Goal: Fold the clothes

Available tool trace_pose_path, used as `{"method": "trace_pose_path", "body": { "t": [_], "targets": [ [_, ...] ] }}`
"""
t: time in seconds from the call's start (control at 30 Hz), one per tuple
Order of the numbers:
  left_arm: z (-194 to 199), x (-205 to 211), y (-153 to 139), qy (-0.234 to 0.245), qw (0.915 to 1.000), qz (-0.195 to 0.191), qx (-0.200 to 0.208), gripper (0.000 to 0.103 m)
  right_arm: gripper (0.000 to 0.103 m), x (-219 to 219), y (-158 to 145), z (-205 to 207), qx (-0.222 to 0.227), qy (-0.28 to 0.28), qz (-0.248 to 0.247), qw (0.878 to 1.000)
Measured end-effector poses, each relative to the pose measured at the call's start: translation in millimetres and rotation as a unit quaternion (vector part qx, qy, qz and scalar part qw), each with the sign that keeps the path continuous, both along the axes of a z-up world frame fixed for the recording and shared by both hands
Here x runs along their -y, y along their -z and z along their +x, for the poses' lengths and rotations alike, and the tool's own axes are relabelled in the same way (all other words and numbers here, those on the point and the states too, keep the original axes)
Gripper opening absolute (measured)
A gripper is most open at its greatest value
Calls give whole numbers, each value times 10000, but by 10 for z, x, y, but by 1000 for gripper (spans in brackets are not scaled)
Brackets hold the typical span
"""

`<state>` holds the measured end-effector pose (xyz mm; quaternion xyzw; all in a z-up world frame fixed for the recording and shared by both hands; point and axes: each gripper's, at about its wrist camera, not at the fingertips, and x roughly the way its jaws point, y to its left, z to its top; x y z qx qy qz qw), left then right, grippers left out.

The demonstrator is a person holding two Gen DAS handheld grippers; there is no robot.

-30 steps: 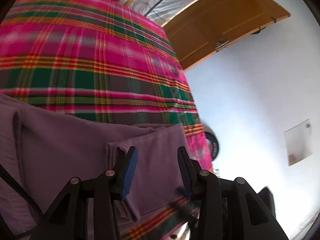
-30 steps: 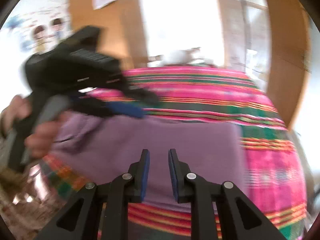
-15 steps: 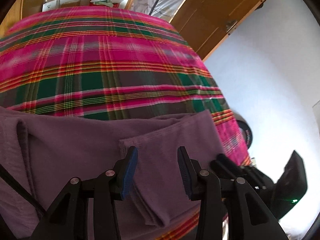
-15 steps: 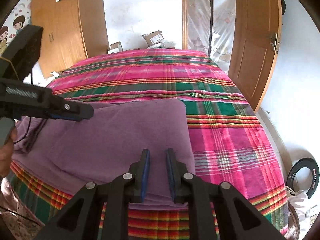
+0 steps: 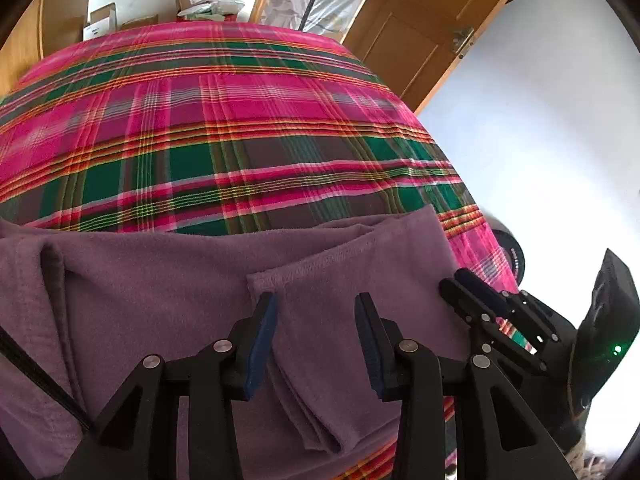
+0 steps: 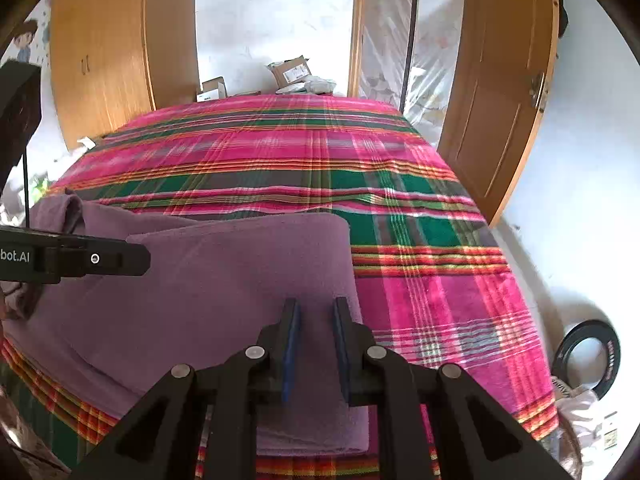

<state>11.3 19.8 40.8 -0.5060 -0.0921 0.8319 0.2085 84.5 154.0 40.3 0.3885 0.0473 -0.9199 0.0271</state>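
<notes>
A purple garment (image 5: 160, 300) lies partly folded on the near end of a pink and green plaid bedspread (image 5: 240, 120). One folded layer with a stitched hem (image 5: 320, 264) lies on top. My left gripper (image 5: 316, 316) hovers open just over that hem, with nothing between its pads. My right gripper (image 6: 314, 312) stands over the garment's (image 6: 220, 280) right edge, its jaws a narrow gap apart and empty. In the left wrist view the right gripper (image 5: 456, 280) rests at the cloth's right border. The left gripper (image 6: 140, 258) reaches in from the left in the right wrist view.
The bedspread (image 6: 440, 300) stretches far beyond the garment. Cardboard boxes (image 6: 292, 70) sit past the bed's far end. A wooden door (image 6: 500, 120) stands at the right, a wardrobe (image 6: 104, 60) at the left. A black ring (image 6: 588, 356) lies on the floor.
The right gripper has come into the left wrist view at the cloth's right edge, and its jaws have narrowed. The left gripper has shifted to the left in the right wrist view. Both point lower.
</notes>
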Motion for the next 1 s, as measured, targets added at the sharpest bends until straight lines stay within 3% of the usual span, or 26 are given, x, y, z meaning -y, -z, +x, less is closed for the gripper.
{"method": "trace_pose_path", "body": {
  "t": [0.17, 0.7, 0.83, 1.0],
  "targets": [
    [20, 22, -12, -18, 10000, -87, -24, 42, 16, 143, -65, 82, -164, -367, -170, 9990],
    [102, 209, -83, -375, 9982, -417, -209, 42, 16, 848, 59, 238, -32, -1662, -497, 9848],
    [145, 283, -122, -472, 9973, -488, -277, 42, 16, 973, 55, 313, -132, -1762, -300, 9838],
    [215, 364, -160, -550, 9966, -526, -330, 42, 16, 909, -6, 307, -180, -1537, -450, 9869]
  ]
}}
